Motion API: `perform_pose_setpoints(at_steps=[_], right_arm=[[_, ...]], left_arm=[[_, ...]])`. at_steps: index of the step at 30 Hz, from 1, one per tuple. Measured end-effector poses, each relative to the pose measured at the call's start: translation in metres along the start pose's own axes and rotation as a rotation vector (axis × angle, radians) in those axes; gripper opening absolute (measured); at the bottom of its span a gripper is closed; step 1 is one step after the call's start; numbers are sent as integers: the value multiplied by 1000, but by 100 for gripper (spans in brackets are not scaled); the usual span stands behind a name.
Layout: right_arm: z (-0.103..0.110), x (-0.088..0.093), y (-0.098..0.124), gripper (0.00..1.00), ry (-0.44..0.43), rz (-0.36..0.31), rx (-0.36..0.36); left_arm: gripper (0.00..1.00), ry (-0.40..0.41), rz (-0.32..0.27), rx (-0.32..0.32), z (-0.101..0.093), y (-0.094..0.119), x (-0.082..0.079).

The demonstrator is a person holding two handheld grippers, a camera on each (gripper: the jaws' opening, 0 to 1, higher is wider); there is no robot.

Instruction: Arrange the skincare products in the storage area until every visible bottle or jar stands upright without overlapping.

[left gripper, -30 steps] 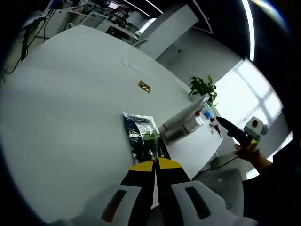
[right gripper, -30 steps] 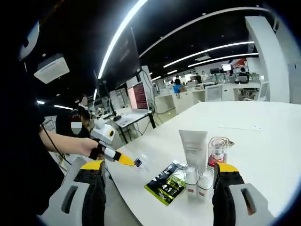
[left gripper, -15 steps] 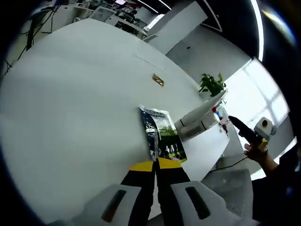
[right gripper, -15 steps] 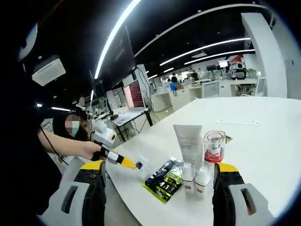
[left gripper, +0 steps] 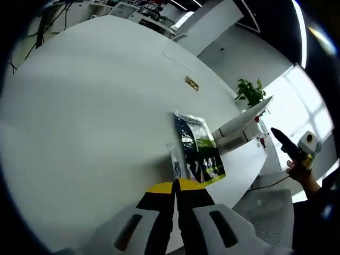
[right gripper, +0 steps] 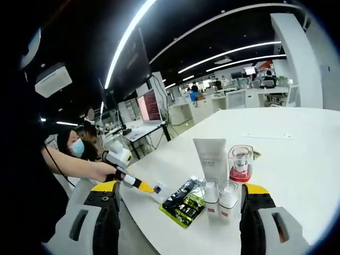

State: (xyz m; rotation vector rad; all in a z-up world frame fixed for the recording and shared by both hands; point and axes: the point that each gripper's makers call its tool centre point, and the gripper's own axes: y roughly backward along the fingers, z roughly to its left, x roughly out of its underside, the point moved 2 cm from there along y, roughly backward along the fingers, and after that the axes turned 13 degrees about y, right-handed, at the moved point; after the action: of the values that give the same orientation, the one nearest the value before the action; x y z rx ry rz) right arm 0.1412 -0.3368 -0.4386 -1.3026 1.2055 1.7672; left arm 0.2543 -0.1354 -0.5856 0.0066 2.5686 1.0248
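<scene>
My left gripper (left gripper: 175, 186) is shut on a small clear sachet (left gripper: 174, 166) that rests on the white table (left gripper: 79, 117) near its edge. Beside the sachet a dark green packet (left gripper: 199, 149) lies flat. In the right gripper view the left gripper (right gripper: 150, 187) comes in from the left holding that sachet (right gripper: 158, 190). Behind the green packet (right gripper: 186, 202) a white tube (right gripper: 211, 156), a clear jar with a red base (right gripper: 240, 164) and two small white-capped bottles (right gripper: 211, 194) stand upright close together. My right gripper (right gripper: 180, 187) is open, its jaws wide apart and off the table in front of the group.
A small gold object (left gripper: 192, 83) and a thin white strip (left gripper: 178, 59) lie farther out on the table. A potted plant (left gripper: 249, 91) stands beyond the table. The right gripper (left gripper: 281, 139) is held by a hand off the table's edge. Office desks, screens and people fill the background.
Both views have shifted a little with the hands. The left gripper stays shut on the clear sachet beside the green packet. The standing products have not moved.
</scene>
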Motion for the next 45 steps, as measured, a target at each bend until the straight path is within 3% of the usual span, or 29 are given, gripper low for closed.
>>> perform_pose_setpoints(at_steps=[7, 14, 20, 24, 40, 45], right_arm=[[1, 0, 0, 98, 0, 2, 1], [1, 1, 0, 98, -4, 3, 2], [1, 0, 1, 98, -6, 2, 7], [1, 1, 2, 98, -8, 4, 10], [-1, 2, 3, 97, -16, 4, 15], [-1, 2, 2, 97, -15, 5, 10]], left_arm=[[1, -91, 23, -47, 4, -4, -1], [1, -246, 69, -118, 3, -7, 3], [2, -314, 83, -147, 7, -7, -5], [4, -380, 95, -199, 12, -8, -6], [9, -381, 97, -248, 14, -6, -4], [16, -406, 93, -267, 18, -3, -7]])
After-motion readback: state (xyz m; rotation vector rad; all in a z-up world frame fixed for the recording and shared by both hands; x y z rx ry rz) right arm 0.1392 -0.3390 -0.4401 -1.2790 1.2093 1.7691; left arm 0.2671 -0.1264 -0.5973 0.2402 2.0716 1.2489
